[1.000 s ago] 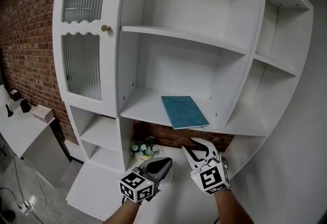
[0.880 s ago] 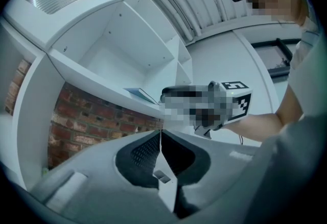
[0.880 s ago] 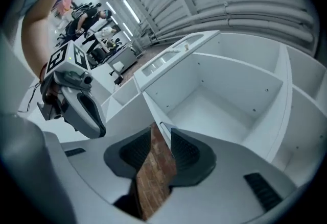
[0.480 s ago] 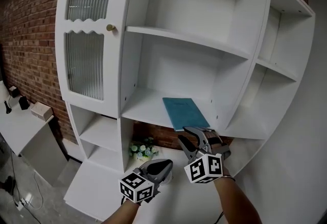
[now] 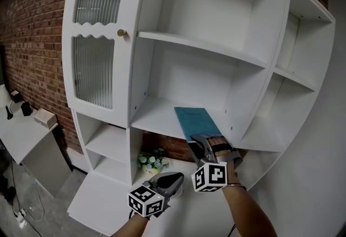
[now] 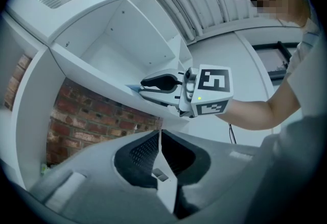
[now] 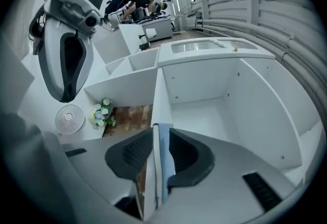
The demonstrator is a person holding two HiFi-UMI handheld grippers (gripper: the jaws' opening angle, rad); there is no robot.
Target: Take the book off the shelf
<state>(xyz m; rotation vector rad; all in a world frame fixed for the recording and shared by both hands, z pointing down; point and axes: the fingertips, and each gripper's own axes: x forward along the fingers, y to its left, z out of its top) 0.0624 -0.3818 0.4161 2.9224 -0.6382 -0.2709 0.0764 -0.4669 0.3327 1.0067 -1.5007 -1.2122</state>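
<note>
A thin teal book (image 5: pixel 194 120) lies flat on the middle shelf (image 5: pixel 154 117) of a white cabinet, its near end over the shelf's front edge. My right gripper (image 5: pixel 199 140) reaches that end, and its jaws are closing with the book (image 7: pixel 164 149) between them; the pads stand either side and I see no press on it. The left gripper (image 5: pixel 177 177) hangs low in front of the cabinet, shut and holding nothing. The left gripper view shows its jaws (image 6: pixel 160 133) together, with the right gripper (image 6: pixel 145 85) at the shelf edge beyond.
A ribbed-glass door (image 5: pixel 96 41) with a brass knob (image 5: pixel 122 32) closes the cabinet's left side. Below the shelf are a brick back panel, a small flower pot (image 5: pixel 151 159) and a round white fan (image 7: pixel 70 117). The shelf compartments above and to the right hold nothing.
My right gripper has risen from below the shelf up to the book's overhanging end, and its jaws now straddle the book. The left gripper has stayed low and shut.
</note>
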